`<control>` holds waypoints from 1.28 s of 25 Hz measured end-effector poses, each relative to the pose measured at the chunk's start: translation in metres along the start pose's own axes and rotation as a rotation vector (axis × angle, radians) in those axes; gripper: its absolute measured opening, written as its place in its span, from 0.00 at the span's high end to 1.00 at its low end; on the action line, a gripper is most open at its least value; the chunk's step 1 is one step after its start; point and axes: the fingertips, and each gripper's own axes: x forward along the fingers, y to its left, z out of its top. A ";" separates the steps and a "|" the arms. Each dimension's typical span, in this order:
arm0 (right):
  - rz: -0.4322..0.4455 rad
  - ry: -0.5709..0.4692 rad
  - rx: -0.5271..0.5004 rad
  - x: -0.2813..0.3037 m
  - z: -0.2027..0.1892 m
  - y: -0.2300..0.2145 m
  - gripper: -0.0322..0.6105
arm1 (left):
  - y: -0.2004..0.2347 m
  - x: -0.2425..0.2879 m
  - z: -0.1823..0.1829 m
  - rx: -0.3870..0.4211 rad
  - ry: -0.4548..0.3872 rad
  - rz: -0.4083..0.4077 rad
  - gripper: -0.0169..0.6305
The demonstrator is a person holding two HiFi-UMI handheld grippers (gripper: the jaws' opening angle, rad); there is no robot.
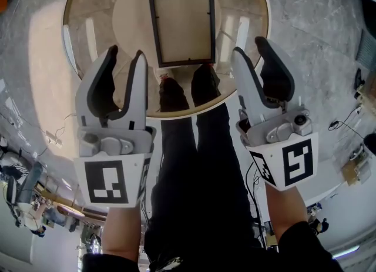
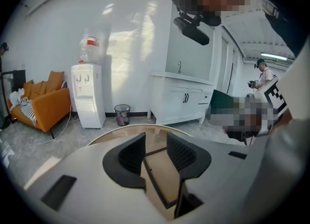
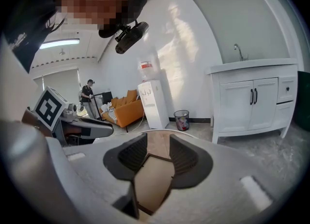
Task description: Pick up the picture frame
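Dark-rimmed picture frame [image 1: 182, 27]: we glimpse only slivers past the spread, empty left gripper [image 1: 126, 51] and right gripper [image 1: 249, 44]; upper centre, it lies lengthwise top-to-bottom.

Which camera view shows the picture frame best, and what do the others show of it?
The head view: the whole picture frame lies flat on the round table, all four sides visible. The left gripper view and right gripper view each show only part of it between open jaws.
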 end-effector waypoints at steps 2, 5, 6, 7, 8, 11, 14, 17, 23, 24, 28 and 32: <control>-0.009 0.012 0.004 0.003 -0.007 -0.004 0.74 | 0.000 0.007 -0.006 0.007 -0.009 -0.009 0.75; -0.015 0.026 0.017 0.011 -0.021 -0.009 0.77 | 0.003 0.019 -0.027 -0.010 0.035 -0.007 0.75; -0.015 0.030 0.020 0.015 -0.027 -0.008 0.77 | 0.006 0.023 -0.034 -0.010 0.045 -0.006 0.75; -0.015 0.036 0.023 0.019 -0.034 -0.008 0.77 | 0.009 0.026 -0.040 -0.001 0.043 -0.006 0.75; -0.014 0.043 0.027 0.023 -0.041 -0.009 0.77 | 0.013 0.030 -0.044 0.010 0.036 -0.007 0.75; -0.012 0.063 0.045 0.031 -0.061 -0.013 0.77 | 0.017 0.041 -0.060 0.004 0.045 -0.006 0.75; -0.011 0.081 0.062 0.038 -0.074 -0.013 0.76 | 0.020 0.048 -0.074 -0.016 0.070 -0.008 0.75; -0.015 0.102 0.075 0.047 -0.089 -0.014 0.76 | 0.020 0.058 -0.087 -0.018 0.093 -0.013 0.75; -0.018 0.149 0.100 0.065 -0.120 -0.018 0.76 | 0.023 0.082 -0.110 -0.040 0.133 -0.025 0.75; -0.020 0.160 0.100 0.068 -0.124 -0.018 0.76 | 0.024 0.086 -0.113 -0.044 0.137 -0.024 0.75; -0.041 0.207 0.108 0.077 -0.140 -0.020 0.77 | 0.026 0.092 -0.132 -0.055 0.181 -0.030 0.75; -0.054 0.249 0.133 0.084 -0.153 -0.024 0.76 | 0.027 0.103 -0.147 -0.067 0.209 -0.028 0.75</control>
